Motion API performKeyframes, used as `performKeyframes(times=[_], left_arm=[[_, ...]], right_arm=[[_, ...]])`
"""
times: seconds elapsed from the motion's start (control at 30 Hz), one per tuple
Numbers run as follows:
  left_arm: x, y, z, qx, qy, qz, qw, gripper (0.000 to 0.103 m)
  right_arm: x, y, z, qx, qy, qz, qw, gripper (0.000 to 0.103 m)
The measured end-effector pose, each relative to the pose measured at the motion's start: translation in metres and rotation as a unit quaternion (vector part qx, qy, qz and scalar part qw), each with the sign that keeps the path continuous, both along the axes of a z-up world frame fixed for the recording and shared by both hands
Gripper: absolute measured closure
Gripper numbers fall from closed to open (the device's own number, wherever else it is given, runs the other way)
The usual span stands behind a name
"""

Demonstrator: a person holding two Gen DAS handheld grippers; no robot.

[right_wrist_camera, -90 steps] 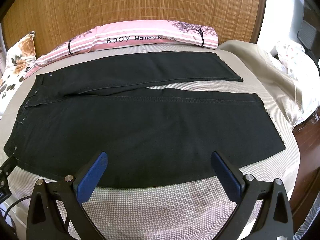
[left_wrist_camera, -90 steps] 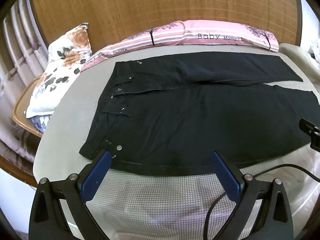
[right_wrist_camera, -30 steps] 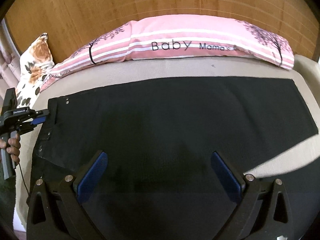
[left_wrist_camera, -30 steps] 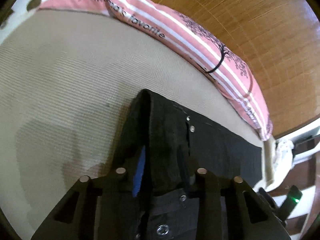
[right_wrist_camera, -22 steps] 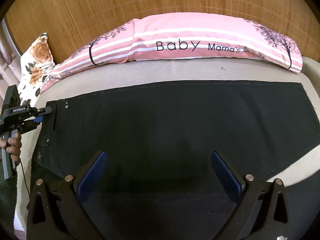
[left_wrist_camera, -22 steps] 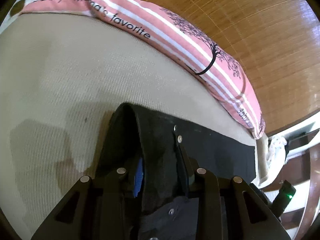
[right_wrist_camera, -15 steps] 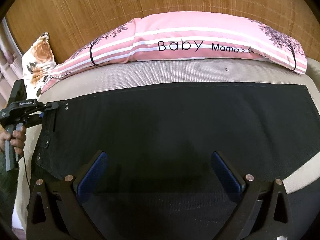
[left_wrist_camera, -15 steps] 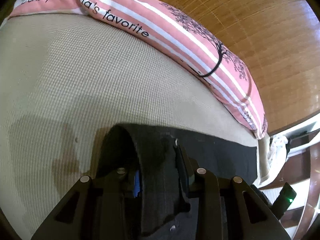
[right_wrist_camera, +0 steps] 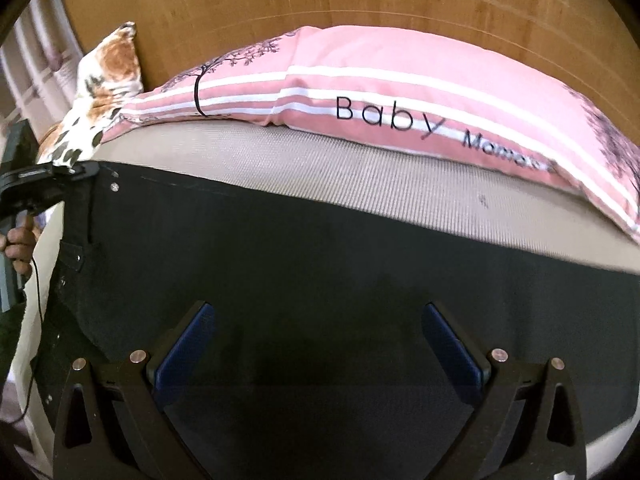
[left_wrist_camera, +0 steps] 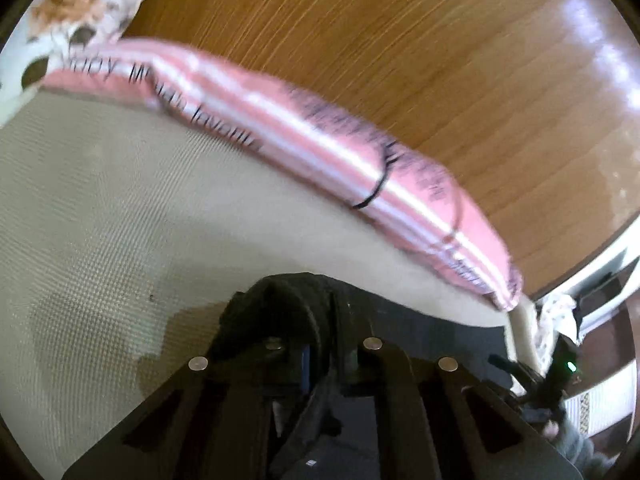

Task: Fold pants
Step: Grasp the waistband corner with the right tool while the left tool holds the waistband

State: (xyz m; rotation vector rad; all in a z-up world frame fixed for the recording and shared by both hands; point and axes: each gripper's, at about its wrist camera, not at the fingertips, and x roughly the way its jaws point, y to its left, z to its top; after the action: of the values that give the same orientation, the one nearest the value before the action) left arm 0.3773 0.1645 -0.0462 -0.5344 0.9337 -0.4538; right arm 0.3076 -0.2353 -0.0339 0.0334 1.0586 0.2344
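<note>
Two grippers noted. Left gripper (left_wrist_camera: 326, 344) is clamped on the waistband of the pants (right_wrist_camera: 320, 280), holding that corner over the far leg, apparently so the edges align. Right gripper (right_wrist_camera: 320, 348) hangs with fingers spread, gripping nothing, above the dark cloth. Pants lie lengthwise on the bed (right_wrist_camera: 360, 172), beside the pink pillow (right_wrist_camera: 400, 92).

Black denim pants (right_wrist_camera: 320, 280); long pink pillow (right_wrist_camera: 400, 92) with white stripes and black lettering; floral white-and-orange cushion (right_wrist_camera: 108, 80); beige woven bed mat (left_wrist_camera: 100, 208); blue gripper pads (right_wrist_camera: 184, 344).
</note>
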Motion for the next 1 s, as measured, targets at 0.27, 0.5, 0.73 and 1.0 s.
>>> performKeyframes(times=[0.27,0.5,0.73,1.0], left_arm=[[-0.040,-0.002,0.039,-0.027,-0.080,-0.034,0.9958,0.095],[-0.054,0.001,0.051,-0.042,-0.097,-0.036,0.9937,0.095],[-0.055,-0.001,0.052,-0.034,-0.096,-0.031,0.9943,0.095],[-0.054,0.002,0.047,-0.024,-0.087,-0.016,0.9958,0.095]], right_arm=[[0.066,-0.018,0.000,0.040,0.032,0.150,0.987,0.007],[0.106,-0.016,-0.007,0.097,0.071,0.235,0.964,0.018],[0.115,-0.004,-0.025,0.108,0.126,0.316,0.934,0.041],[0.114,-0.029,-0.033,0.079,0.151,0.325,0.930,0.052]])
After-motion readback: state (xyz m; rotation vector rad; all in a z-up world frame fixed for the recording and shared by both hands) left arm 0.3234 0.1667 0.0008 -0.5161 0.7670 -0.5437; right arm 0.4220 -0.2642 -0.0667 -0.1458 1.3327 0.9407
